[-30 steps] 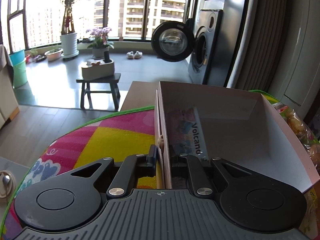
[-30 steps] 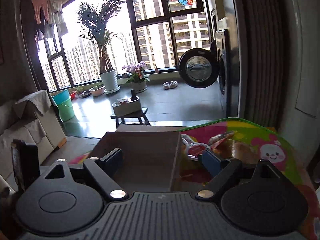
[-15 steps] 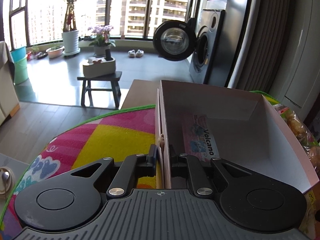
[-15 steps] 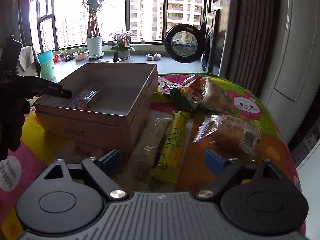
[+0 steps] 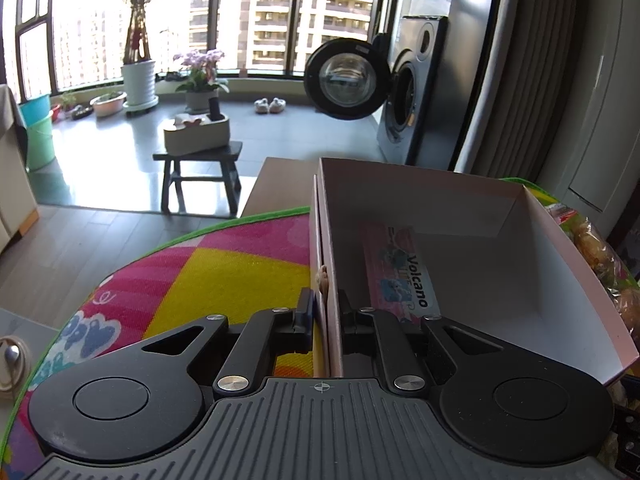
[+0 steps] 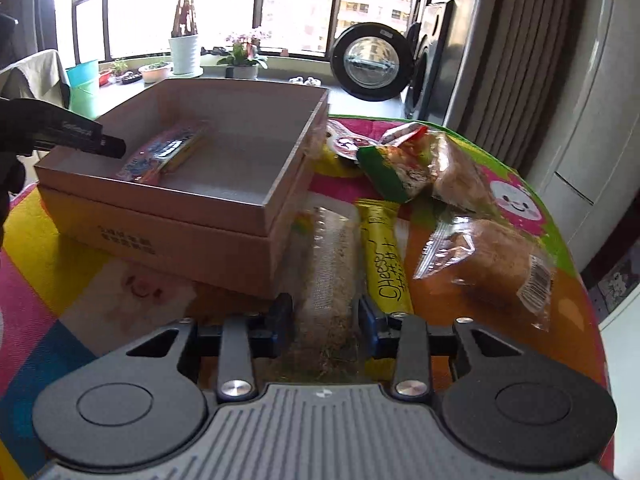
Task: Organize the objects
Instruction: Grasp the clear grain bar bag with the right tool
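A shallow cardboard box is seen on a round table covered by a bright cartoon-print mat, and everything else is placed relative to that box. Its left wall is pinched between the nearly closed jaws of the left gripper, one finger outside and one inside. Inside the box, along that wall, a pink snack bar is laid flat, with the word "Volcano" readable on its wrapper. Just to the right of the box, a clear-wrapped granola-like bar is flanked by the narrowed blue-padded jaws of the right gripper; firm contact cannot be confirmed. A yellow stick pack marked "Cheese" in handwriting-style lettering is set beside it, farther from the box. Beyond that, a clear bread packet bearing a barcode label and a green-edged snack bag are scattered. Small printed lines on the box's front face are too blurred to be read.
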